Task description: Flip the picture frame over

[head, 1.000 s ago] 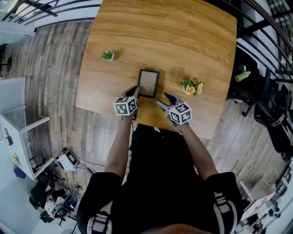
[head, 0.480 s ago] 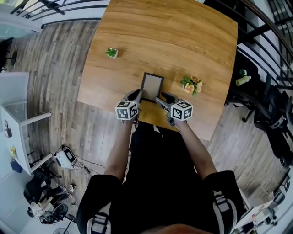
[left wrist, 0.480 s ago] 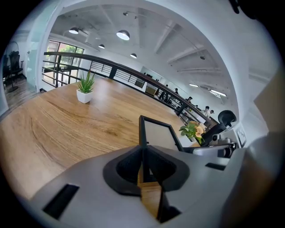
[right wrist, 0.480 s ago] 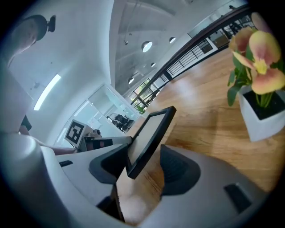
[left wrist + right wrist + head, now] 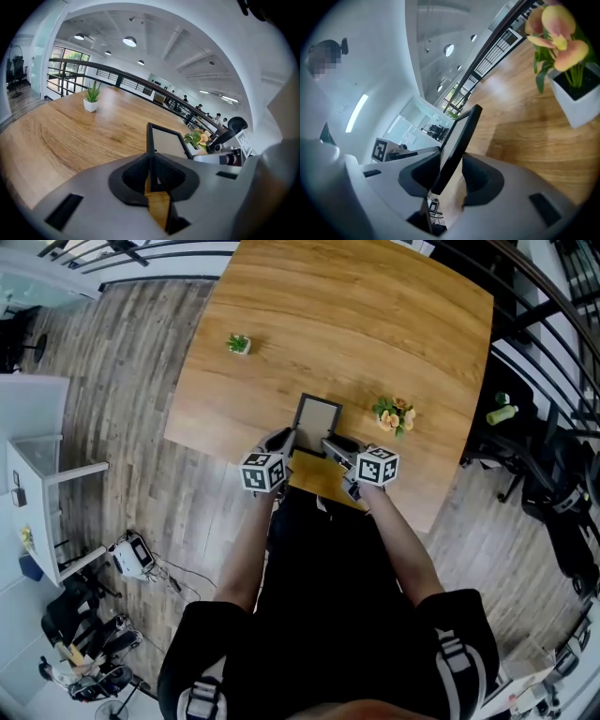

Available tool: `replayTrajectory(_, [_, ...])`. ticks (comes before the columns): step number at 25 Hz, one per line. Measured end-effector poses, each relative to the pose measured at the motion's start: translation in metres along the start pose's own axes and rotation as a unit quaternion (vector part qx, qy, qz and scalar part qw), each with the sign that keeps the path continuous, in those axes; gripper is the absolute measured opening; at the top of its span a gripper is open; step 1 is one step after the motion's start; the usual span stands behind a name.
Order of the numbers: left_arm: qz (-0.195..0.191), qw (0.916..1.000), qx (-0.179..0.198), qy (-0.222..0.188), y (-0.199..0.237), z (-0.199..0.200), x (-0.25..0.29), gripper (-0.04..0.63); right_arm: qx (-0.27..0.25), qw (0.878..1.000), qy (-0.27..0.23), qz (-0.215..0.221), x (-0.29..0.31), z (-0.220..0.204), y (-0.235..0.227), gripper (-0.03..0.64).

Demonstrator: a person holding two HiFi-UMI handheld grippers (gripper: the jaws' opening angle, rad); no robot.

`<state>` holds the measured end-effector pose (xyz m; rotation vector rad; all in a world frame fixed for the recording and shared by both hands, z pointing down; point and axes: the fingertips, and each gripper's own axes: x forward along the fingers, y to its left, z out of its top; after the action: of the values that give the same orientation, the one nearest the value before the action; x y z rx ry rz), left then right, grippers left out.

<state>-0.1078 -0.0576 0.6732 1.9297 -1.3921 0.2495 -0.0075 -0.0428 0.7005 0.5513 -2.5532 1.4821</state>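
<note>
While the left hand-held gripper (image 5: pixel 285 439) clamps the picture frame (image 5: pixel 317 416) and the right hand-held gripper (image 5: pixel 332 444), jaws just closing around it, isn't yet pinching, the frame could twist and fall.

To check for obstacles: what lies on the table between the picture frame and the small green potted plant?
Nothing: between the picture frame and the small green potted plant there is only bare wooden table, as the head view shows.
</note>
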Motion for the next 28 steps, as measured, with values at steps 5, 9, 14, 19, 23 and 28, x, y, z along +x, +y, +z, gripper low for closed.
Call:
replayTrajectory(5, [0.007,1.0000,-0.001,-0.004,0.000,0.003,-0.009,0.058,0.035,0.999,-0.010,0.035,-0.001,0.004,0.011,0.124])
replayTrajectory(9, [0.010,0.9999,0.000,-0.005,0.000,0.003,-0.011,0.058,0.064,0.996,-0.020,0.054,-0.003,0.007,0.018,0.109])
replayTrajectory(14, [0.008,0.9999,0.004,-0.007,-0.001,0.006,-0.013,0.057,0.124,0.989,-0.038,0.075,-0.004,0.016,0.022,0.081])
replayTrajectory(19, [0.007,0.9998,0.015,-0.008,-0.004,0.011,-0.012,0.057,0.146,0.984,-0.053,0.086,-0.007,0.028,0.030,0.072])
replayTrajectory(23, [0.005,0.9996,0.023,-0.013,-0.007,0.014,-0.013,0.057,0.152,0.983,-0.059,0.085,-0.009,0.029,0.030,0.072])
replayTrajectory(28, [-0.003,0.9995,0.027,-0.017,-0.011,0.014,-0.011,0.058,0.128,0.988,-0.066,0.063,-0.014,0.032,0.032,0.071])
